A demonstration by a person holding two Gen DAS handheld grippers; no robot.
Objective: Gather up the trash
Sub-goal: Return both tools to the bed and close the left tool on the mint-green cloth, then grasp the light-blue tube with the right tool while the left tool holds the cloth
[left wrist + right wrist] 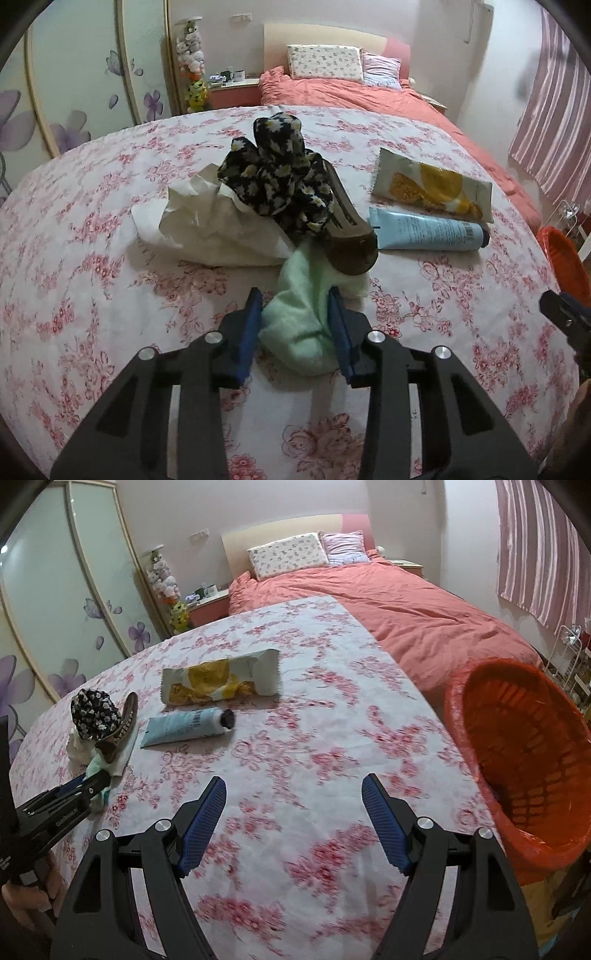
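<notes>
Left hand-held gripper narrows around the green cloth at lower centre; squeeze until it bunches. Right hand-held gripper hangs wide and empty, the orange basket at right.

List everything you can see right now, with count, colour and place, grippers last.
Soft cloth: one, mint green, between the left gripper's pads.
Tissue: one, white, crumpled, behind the cloth.
Scrunchie: one, black with daisies, on the tissue.
Hair clip: one, brown, against the scrunchie.
Tube: one, pale blue, beside the clip.
Snack wrapper: one, white and yellow, behind the tube.
Bin: one, orange, at the table's right edge.
Tablecloth: one, pink floral.
Left gripper: pads touching the cloth.
Right gripper: open, empty.
</notes>
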